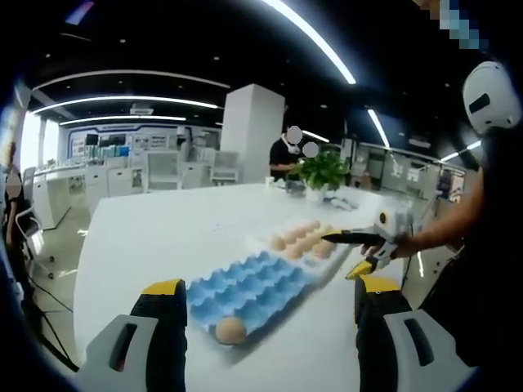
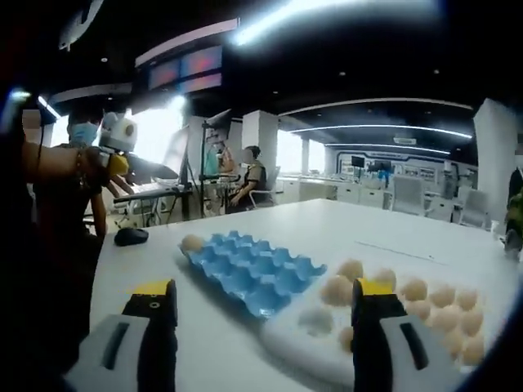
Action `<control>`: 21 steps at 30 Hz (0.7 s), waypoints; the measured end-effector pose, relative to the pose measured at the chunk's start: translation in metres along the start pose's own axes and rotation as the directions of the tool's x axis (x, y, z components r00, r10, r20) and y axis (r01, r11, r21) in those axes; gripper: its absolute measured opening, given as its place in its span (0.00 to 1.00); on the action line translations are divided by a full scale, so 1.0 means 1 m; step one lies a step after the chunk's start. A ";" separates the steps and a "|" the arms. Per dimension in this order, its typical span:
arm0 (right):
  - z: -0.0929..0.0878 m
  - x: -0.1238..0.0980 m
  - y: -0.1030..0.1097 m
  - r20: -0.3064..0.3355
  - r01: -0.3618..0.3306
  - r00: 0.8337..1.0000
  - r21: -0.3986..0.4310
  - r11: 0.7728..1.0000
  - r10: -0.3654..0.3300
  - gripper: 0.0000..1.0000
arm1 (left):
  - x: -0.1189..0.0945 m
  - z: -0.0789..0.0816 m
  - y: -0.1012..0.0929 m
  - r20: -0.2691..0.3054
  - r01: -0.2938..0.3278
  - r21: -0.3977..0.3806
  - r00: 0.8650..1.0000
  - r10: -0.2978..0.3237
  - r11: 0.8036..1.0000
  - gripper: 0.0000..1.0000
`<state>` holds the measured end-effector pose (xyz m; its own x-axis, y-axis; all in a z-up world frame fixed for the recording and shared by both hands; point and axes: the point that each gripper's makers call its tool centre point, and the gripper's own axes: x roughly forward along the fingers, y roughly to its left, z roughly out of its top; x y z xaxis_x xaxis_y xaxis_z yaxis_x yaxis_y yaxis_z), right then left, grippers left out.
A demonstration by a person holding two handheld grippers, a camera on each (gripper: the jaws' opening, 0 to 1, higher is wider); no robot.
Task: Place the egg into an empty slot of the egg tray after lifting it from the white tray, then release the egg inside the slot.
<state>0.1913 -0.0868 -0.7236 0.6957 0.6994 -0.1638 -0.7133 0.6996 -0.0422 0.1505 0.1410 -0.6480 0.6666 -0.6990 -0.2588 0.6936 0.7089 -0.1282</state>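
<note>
White bench carries the blue egg tray, one egg already in a corner slot, beside the white tray of eggs. We hold both tongs spread and empty, right tongs near the eggs: light, smooth, brittle, best pinched gently across the middle.

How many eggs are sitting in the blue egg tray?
1. The egg sits in a corner slot of the blue egg tray; the other visible slots look empty.

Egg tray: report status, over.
Both tongs open, empty: left, right. Blue egg tray holds one egg in a corner slot. White tray full of eggs. Nothing blocking.
</note>
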 end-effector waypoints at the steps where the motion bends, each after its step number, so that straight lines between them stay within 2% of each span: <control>1: -0.001 -0.004 -0.005 -0.007 0.015 1.000 0.004 1.000 -0.015 0.91 | 0.000 0.000 0.000 -0.001 0.001 0.001 1.000 -0.001 1.000 0.86; 6: -0.006 -0.025 -0.030 -0.018 0.095 0.995 0.002 0.995 -0.095 0.90 | 0.001 0.002 -0.001 0.001 0.002 0.005 1.000 -0.002 1.000 0.86; 10: -0.012 -0.036 -0.042 -0.036 0.131 0.991 0.000 0.991 -0.131 0.89 | 0.001 0.002 -0.001 -0.001 0.001 0.006 1.000 -0.001 1.000 0.86; 17: -0.017 -0.043 -0.049 -0.043 0.164 0.986 0.017 0.986 -0.163 0.89 | 0.002 0.002 -0.003 -0.002 0.004 0.008 1.000 -0.004 1.000 0.86; 21: -0.012 -0.040 -0.054 -0.029 0.190 0.982 0.045 0.981 -0.189 0.82 | 0.002 0.002 -0.003 -0.006 0.004 0.009 1.000 -0.004 1.000 0.86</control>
<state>0.2010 -0.1548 -0.7265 0.8152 0.5501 -0.1809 -0.5634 0.8257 -0.0277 0.1503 0.1372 -0.6467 0.6619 -0.7016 -0.2640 0.6990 0.7049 -0.1205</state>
